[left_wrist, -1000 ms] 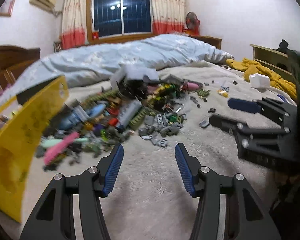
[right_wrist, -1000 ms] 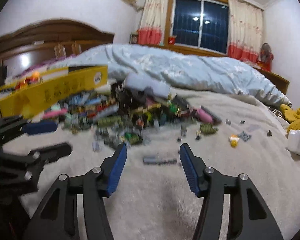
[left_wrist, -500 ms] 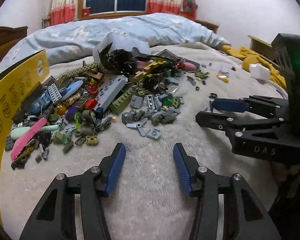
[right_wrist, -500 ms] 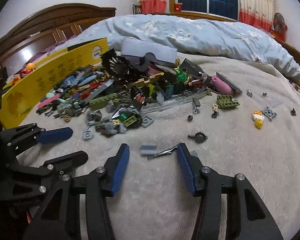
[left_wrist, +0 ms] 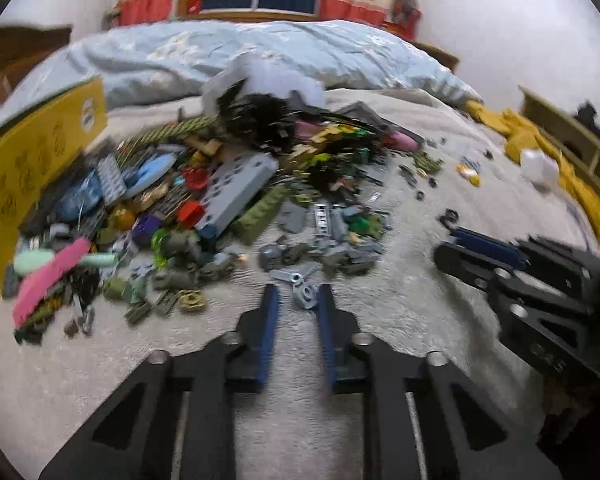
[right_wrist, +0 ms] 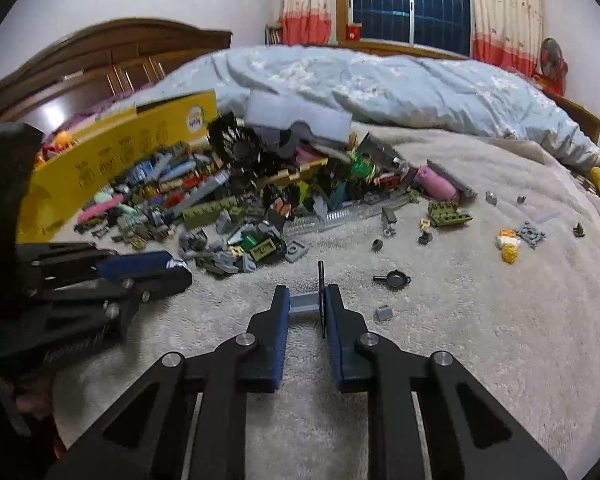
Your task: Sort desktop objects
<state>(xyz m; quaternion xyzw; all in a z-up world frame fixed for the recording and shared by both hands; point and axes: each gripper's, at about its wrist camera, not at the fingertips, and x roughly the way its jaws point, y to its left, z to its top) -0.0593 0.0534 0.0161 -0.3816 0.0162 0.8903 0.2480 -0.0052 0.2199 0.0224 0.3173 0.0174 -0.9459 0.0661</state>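
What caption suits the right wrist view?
Right hand-held gripper closing on a small grey brick and thin black rod, beside the toy-brick pile.

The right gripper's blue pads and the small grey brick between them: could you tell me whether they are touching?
Touching. The right wrist view shows the closing right gripper with its left pad against the grey brick, whose other end meets a thin black rod against the right pad.

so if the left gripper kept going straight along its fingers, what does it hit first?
The left gripper, jaws closing, already has a small grey round piece between its tips. Beyond it, probably the grey plates at the brick pile's near edge; blur obscures depth.
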